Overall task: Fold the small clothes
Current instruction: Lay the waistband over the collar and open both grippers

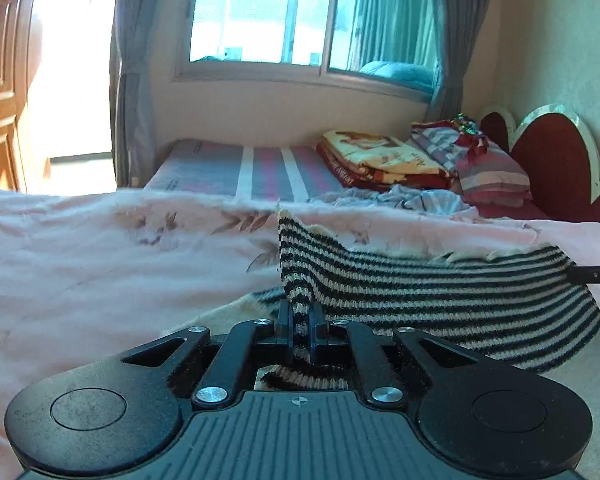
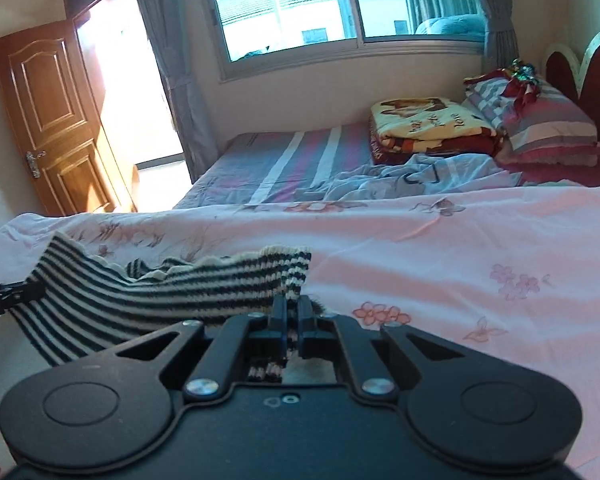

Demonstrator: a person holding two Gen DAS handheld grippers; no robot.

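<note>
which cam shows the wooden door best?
Right wrist view: the wooden door shows whole, open, with its panels and handle. Left wrist view catches only a washed-out strip of it at the frame's left edge.

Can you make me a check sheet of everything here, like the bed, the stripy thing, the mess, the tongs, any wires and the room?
Surface: pink flowered sheet, wrinkled, spread on the near bed.
Job's things: black-and-white striped knit garment, lifted off the sheet and stretched between both tongs.
Clutter: folded blanket, striped pillow and crumpled light blue cloth on the far bed.
Grippers: left tongs shut on the garment's one end; right tongs shut on the other end.
Cables: nothing seen.
Surroundings: window with grey curtains, open wooden door, red headboard.
</note>
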